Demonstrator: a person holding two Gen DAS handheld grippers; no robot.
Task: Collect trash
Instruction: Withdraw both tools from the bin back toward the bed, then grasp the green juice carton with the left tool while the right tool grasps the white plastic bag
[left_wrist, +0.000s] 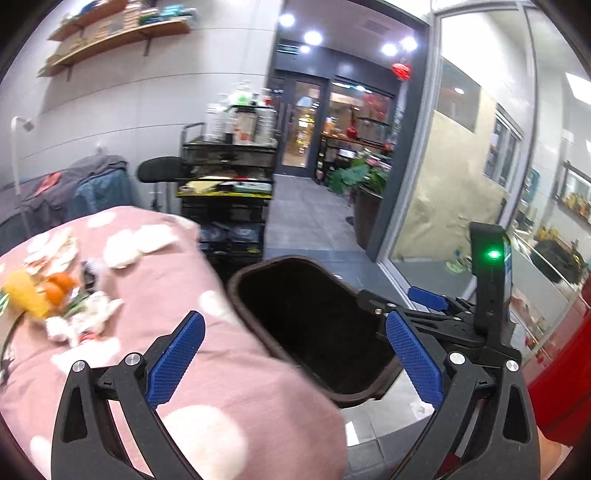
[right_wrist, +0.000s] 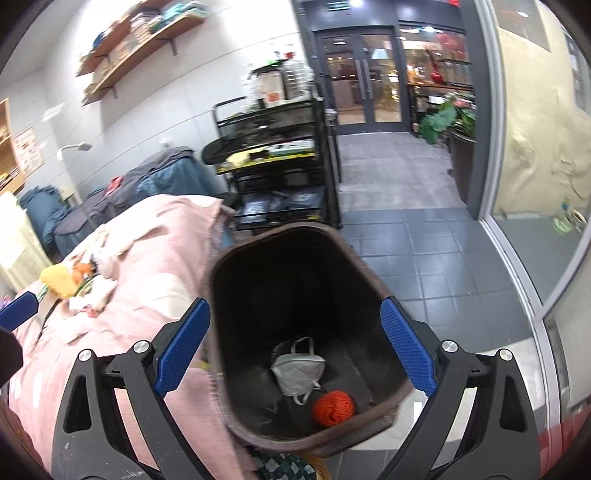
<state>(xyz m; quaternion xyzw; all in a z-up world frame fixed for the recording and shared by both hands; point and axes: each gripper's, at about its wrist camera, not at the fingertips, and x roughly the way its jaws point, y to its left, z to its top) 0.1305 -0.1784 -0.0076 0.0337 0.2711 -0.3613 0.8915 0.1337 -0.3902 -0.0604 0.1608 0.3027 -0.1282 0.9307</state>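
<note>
A dark brown bin stands beside a bed with a pink spotted cover. In the right wrist view a white face mask and an orange net ball lie in the bin. A pile of trash with yellow, orange and white pieces lies on the cover to the left. My left gripper is open and empty over the bed edge and bin. My right gripper is open and empty above the bin; it also shows in the left wrist view.
A black trolley loaded with bottles and boxes stands behind the bin. Clothes hang on a rack at the left. A glass wall and a potted plant are to the right. Grey tiled floor leads to a door.
</note>
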